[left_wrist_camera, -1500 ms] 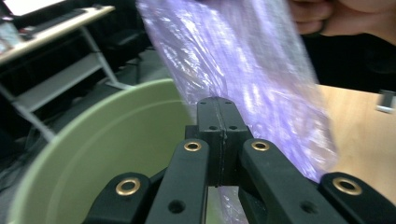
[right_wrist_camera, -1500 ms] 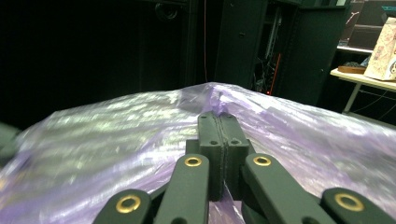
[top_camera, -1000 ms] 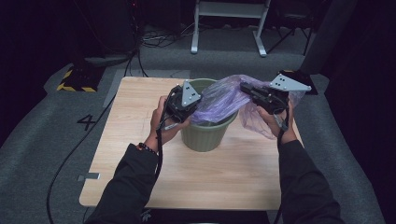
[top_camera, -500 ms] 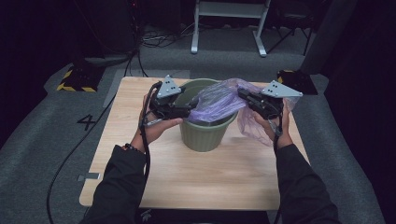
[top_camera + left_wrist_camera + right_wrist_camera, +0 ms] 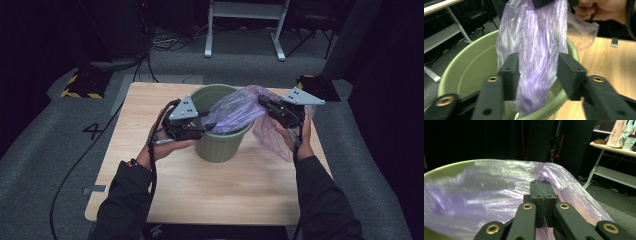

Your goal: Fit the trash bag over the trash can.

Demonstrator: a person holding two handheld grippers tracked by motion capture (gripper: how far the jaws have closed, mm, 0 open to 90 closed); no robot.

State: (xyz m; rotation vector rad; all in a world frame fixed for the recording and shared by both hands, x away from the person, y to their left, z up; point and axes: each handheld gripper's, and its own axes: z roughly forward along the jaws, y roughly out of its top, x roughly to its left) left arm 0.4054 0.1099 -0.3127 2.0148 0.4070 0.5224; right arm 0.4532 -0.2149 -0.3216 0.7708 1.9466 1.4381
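- Thin translucent purple plastic bag (image 5: 235, 112): it lies across the mouth of the round olive-green plastic bin (image 5: 220, 145), stretched from the bin's near-left rim to the far-right rim, with one end dropping inside and a loose flap hanging outside the bin's right wall over the tabletop
- Right gripper (image 5: 264, 102): jaws fully closed, pinching a fold of the bag film just above the bin's right rim; in the right gripper view (image 5: 543, 195) the two black pads meet with film bunched around them
- Left gripper (image 5: 210, 127): held at the bin's left rim and pointing across the opening; jaws roughly half apart and have just been closing, with the gathered bag (image 5: 536, 62) running between the black fingers (image 5: 510, 72); whether the pads already press the film cannot be told from the frames
- Bin position: upright, near the middle of the far edge of the rectangular light wooden table (image 5: 200, 195)
- Both forearms in dark sleeves enter from the table's near edge
- Surroundings: grey carpet with black cables around the table
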